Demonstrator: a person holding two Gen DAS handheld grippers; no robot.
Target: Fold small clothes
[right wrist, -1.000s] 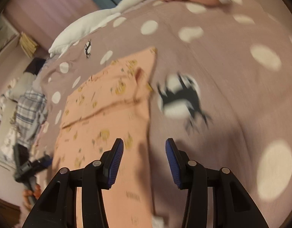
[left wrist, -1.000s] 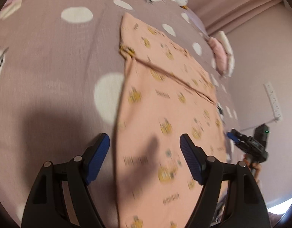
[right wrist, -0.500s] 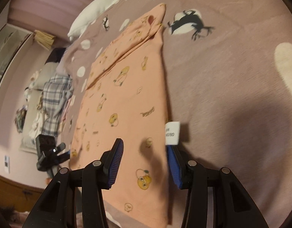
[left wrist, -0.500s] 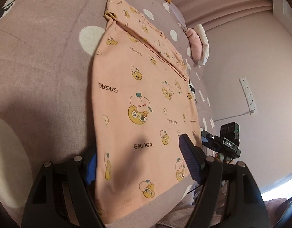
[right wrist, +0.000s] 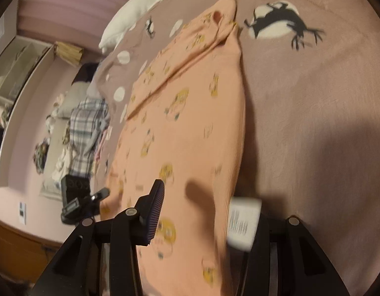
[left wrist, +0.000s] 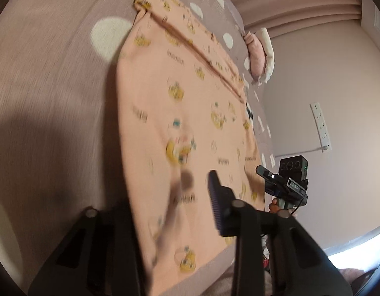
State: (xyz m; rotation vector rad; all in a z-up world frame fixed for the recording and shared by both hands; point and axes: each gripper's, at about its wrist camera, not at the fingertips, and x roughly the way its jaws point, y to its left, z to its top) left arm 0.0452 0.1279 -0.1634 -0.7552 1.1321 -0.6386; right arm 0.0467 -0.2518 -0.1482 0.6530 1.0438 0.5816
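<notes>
A small peach garment with yellow cartoon prints point(left wrist: 185, 113) lies flat on a mauve spotted bedspread point(left wrist: 49, 103), its far end folded over. My left gripper point(left wrist: 175, 204) is open and straddles the garment's near left edge: the right finger point(left wrist: 217, 204) lies over the cloth, the left finger is hidden under it. In the right wrist view the same garment point(right wrist: 190, 128) runs away from me. My right gripper point(right wrist: 204, 212) is open and straddles its near right edge by the white care label point(right wrist: 243, 218), which hides the right finger.
A white goose plush point(right wrist: 130, 17) and a pink-and-white cushion point(left wrist: 260, 54) lie at the bed's far end. The other gripper shows in each view point(left wrist: 286, 182) point(right wrist: 78, 197). A plaid garment point(right wrist: 87, 128) and clutter lie beyond the bed. A power strip point(left wrist: 320, 125) is on the wall.
Both grippers have moved back toward the garment's near hem and lower, so that each now straddles a side edge with one finger under the cloth. The jaws have narrowed slightly.
</notes>
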